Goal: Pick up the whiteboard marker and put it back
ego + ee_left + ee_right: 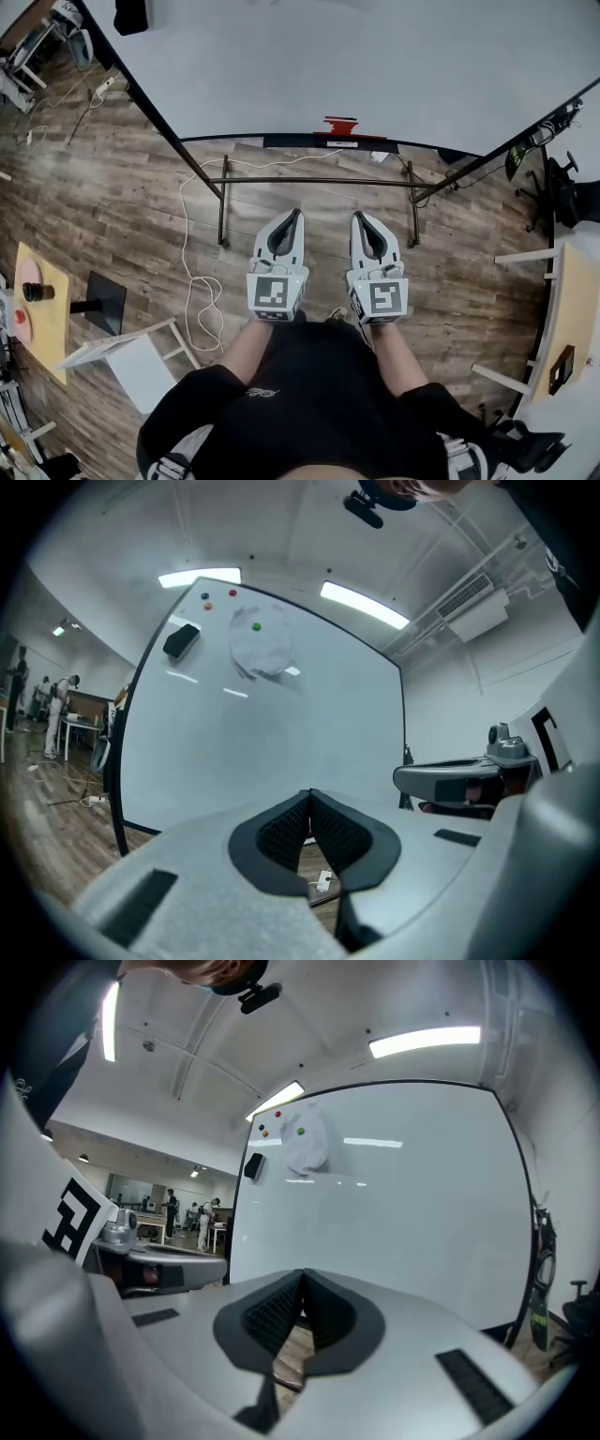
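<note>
red marker, probably, upper centre on tray. left gripper, right gripper mid-frame, jaws pressed together, empty. risks knocking it off if reached unopened.

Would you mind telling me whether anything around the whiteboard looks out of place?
A white cable lies in loose loops on the floor beside the whiteboard stand, a possible trip hazard; nothing else stands out.
</note>
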Demonstrator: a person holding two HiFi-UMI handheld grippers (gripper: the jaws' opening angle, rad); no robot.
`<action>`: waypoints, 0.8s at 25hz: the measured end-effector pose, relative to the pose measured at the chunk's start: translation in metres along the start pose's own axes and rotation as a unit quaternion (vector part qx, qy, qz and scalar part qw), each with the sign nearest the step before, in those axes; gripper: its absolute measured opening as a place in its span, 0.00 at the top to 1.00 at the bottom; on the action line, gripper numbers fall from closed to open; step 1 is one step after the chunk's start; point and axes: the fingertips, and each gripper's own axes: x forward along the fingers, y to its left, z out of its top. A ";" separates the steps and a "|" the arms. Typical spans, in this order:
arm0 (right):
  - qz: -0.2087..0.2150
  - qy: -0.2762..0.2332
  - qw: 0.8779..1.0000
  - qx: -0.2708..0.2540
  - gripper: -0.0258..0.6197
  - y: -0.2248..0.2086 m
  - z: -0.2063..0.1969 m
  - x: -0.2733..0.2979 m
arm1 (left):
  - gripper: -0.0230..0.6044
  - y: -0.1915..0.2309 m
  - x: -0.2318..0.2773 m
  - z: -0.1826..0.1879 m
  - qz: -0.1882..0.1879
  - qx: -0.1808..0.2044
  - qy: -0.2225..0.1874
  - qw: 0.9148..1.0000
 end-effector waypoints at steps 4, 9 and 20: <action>0.007 -0.011 1.000 -0.001 0.96 -0.011 0.011 -0.009 | 0.95 -0.018 0.006 0.014 -0.001 -0.003 -0.015 1.000; 0.022 -0.026 0.999 -0.002 0.96 -0.020 0.016 -0.017 | 0.95 -0.040 0.010 0.018 0.004 0.001 -0.022 1.000; 0.048 -0.042 0.998 0.005 0.96 -0.039 0.024 -0.029 | 0.95 -0.063 0.012 0.025 0.029 0.010 -0.022 0.999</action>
